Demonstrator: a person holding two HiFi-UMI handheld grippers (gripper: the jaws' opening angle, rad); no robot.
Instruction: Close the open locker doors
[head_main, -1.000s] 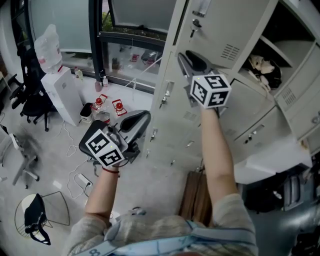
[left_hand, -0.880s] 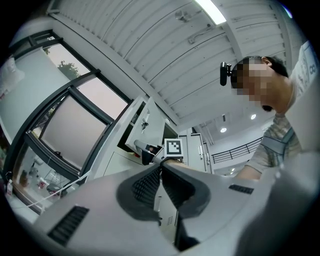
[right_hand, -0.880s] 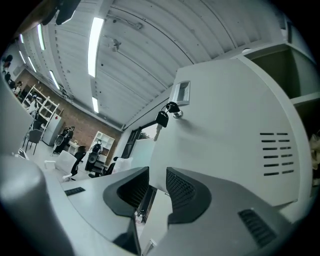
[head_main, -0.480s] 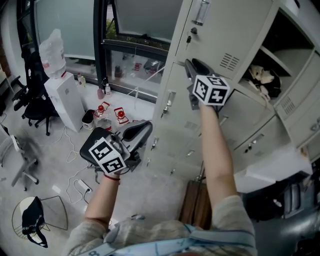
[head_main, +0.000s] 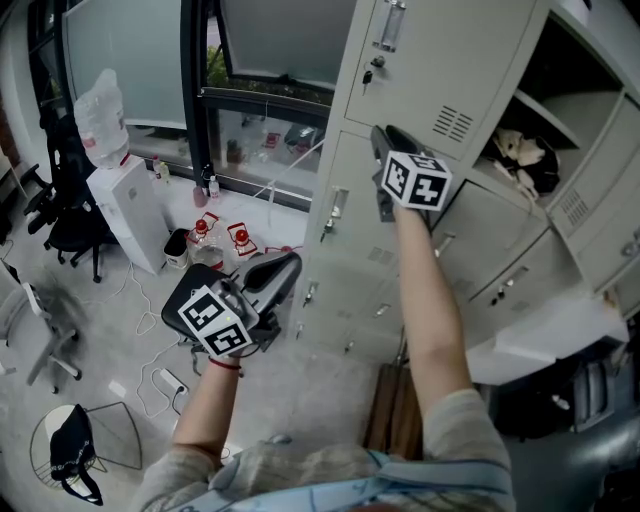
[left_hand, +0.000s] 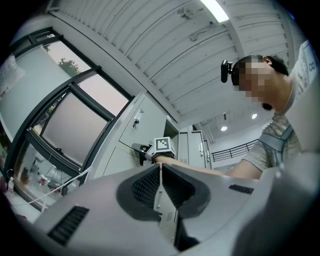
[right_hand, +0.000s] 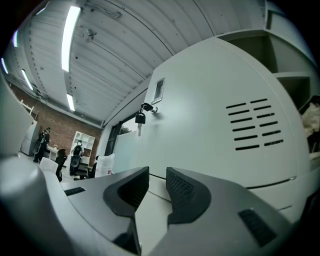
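Seemingly right tool (head_main: 388, 140), jaws slightly apart, against open locker door (head_main: 450, 60), contact unclear; left tool (head_main: 285, 262) closed, empty.

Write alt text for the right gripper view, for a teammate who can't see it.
The right gripper, jaws slightly apart with nothing between them, points at a pale grey locker door close ahead. The door has vent slots and a key hanging from its lock; an open compartment shows at the right edge.
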